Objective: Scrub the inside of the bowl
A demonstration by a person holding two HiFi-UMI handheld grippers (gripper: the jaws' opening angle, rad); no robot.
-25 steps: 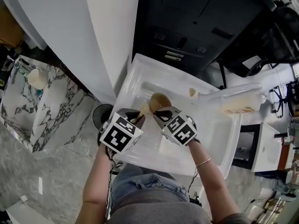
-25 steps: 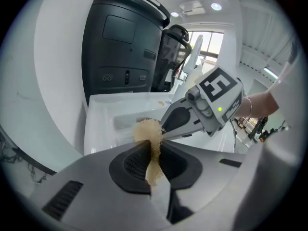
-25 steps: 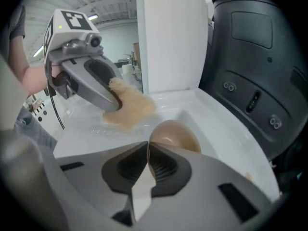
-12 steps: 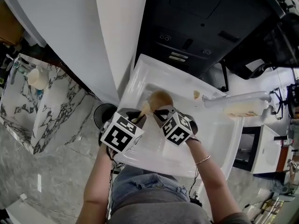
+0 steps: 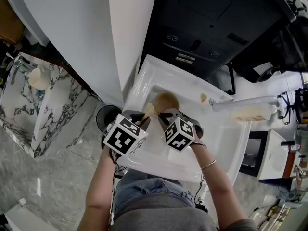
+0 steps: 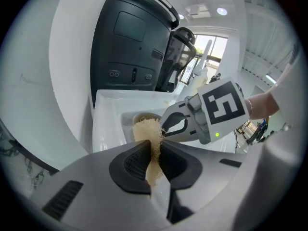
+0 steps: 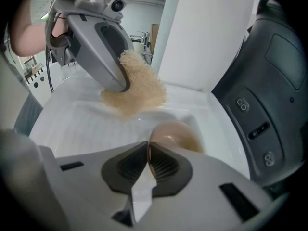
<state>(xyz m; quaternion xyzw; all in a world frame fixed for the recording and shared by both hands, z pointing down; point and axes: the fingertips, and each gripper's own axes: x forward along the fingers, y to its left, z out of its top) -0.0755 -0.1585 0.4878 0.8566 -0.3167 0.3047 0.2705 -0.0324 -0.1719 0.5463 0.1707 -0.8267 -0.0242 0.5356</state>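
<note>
While the bowl (image 7: 175,134) lies in the sink (image 5: 144,76), rim pinched by the right claw (image 7: 148,150) | scrubber (image 6: 147,129) clamped in left claw (image 6: 153,149), just left of bowl, outside it | next: likely sweep rightward into opening

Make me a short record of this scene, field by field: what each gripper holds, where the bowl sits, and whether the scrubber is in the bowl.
place: white sink
left gripper: shut on scrubber
right gripper: shut on the rim of the bowl
bowl: tan, in the sink's basin
scrubber: tan, fibrous, beside the bowl and not inside it, by the right gripper view
scrubbing: not yet on the bowl's inside
</note>
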